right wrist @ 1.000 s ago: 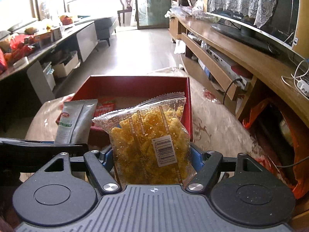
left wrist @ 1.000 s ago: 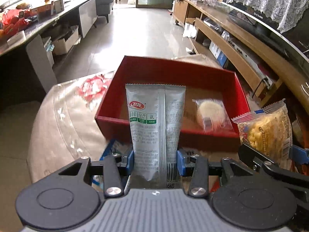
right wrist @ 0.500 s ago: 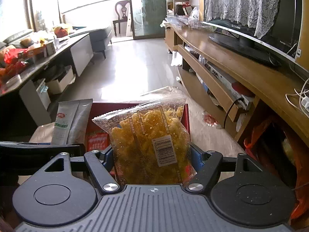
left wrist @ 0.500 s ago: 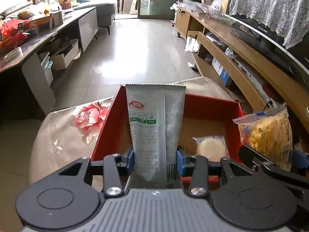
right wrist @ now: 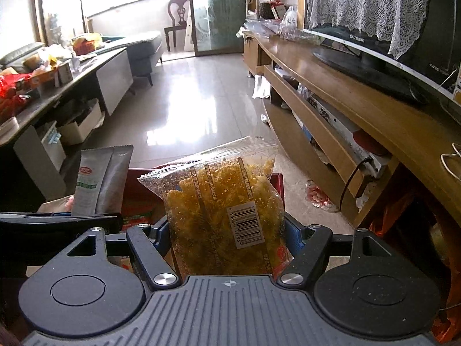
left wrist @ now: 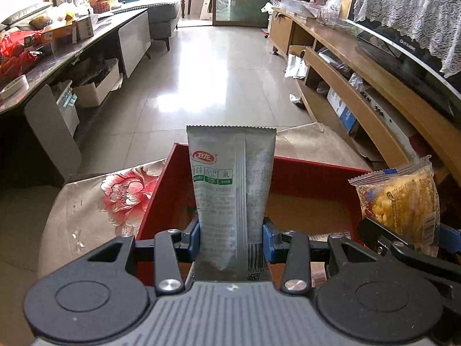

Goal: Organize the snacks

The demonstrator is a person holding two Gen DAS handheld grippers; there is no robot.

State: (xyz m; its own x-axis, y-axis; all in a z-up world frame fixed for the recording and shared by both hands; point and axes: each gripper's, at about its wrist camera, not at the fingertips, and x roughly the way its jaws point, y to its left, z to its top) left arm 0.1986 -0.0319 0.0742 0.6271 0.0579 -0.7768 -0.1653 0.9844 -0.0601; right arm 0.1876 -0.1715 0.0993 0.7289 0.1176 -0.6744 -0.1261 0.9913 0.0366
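My left gripper is shut on a grey snack pouch with a red logo, held upright over the near part of a red box. My right gripper is shut on a clear bag of yellow snacks with a barcode label, also upright. The yellow bag shows at the right edge of the left wrist view, and the grey pouch at the left of the right wrist view. The red box lies below and ahead of both grippers; its floor is mostly hidden.
The box rests on a beige cloth with red flowers. A long wooden TV stand with a television runs along the right. A dark cluttered table stands at the left. A shiny tiled floor stretches ahead.
Both grippers have moved forward over the box with their packets. The box has slid down and nearer in both views, and the round wrapped snack inside it has dropped out of sight.
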